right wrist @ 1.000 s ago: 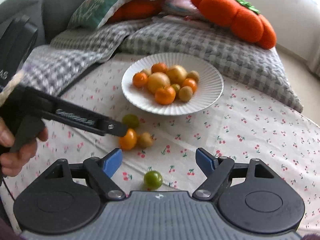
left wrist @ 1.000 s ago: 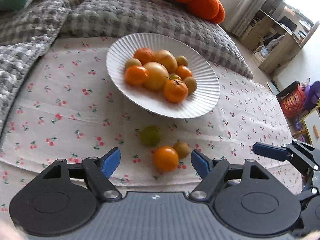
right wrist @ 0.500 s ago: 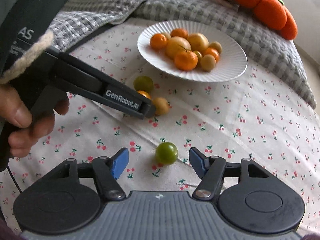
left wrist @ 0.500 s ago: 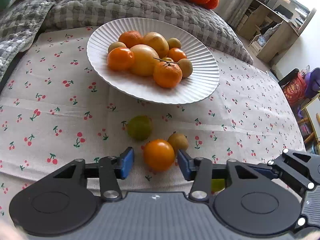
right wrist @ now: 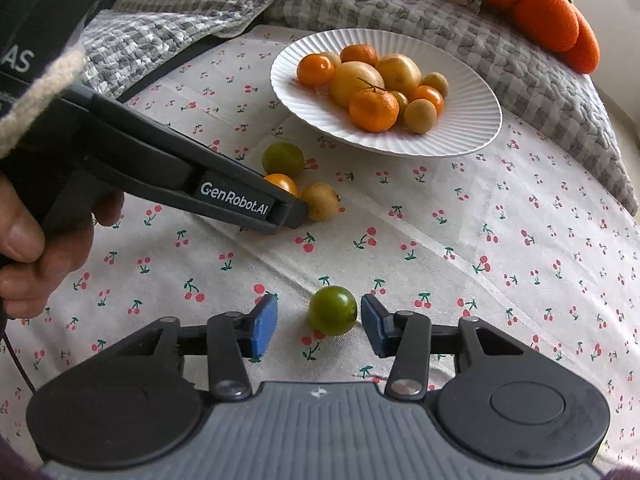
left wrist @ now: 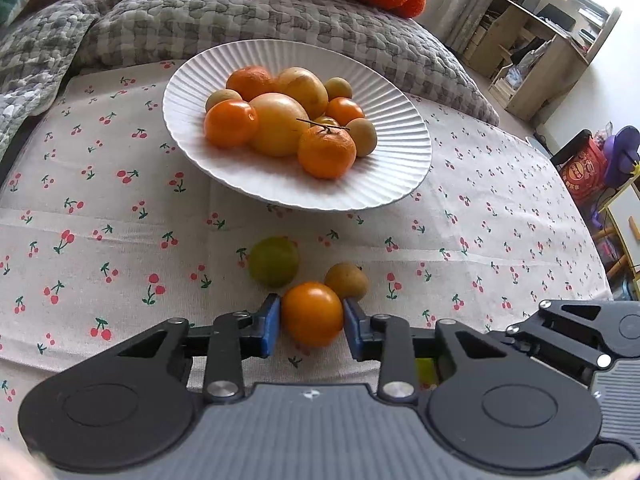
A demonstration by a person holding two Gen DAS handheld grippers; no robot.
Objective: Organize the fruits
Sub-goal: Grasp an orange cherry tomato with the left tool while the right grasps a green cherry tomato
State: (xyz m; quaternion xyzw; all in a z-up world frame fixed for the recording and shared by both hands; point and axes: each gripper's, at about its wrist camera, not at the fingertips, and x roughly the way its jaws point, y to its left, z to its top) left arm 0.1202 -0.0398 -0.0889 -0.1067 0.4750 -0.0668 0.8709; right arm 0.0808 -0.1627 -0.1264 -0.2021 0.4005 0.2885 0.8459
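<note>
On the cherry-print cloth, my left gripper (left wrist: pixel 311 322) has its jaws closing, and both blue pads touch the sides of a small orange fruit (left wrist: pixel 312 314). A green fruit (left wrist: pixel 274 262) and a yellow-brown fruit (left wrist: pixel 346 280) lie just beyond it. My right gripper (right wrist: pixel 319 328) also has its jaws closing, around a small green fruit (right wrist: pixel 332 310). The right pad is almost on that fruit and a gap stays at the left pad. Farther back, a white ribbed plate (left wrist: pixel 400 176) (right wrist: pixel 472 128) holds several orange and yellow fruits.
A person's hand (right wrist: pixel 24 248) holds the left gripper at the left edge of the right wrist view. A grey checked quilt (left wrist: pixel 240 16) and an orange plush cushion (right wrist: pixel 540 0) lie behind the plate. Wooden shelves (left wrist: pixel 532 52) and a red bag (left wrist: pixel 584 168) stand off to the right.
Both grippers sank toward the cloth and came closer to their fruits. Both pairs of jaws narrowed; the left pads now reach the orange fruit, the right pads flank the green one.
</note>
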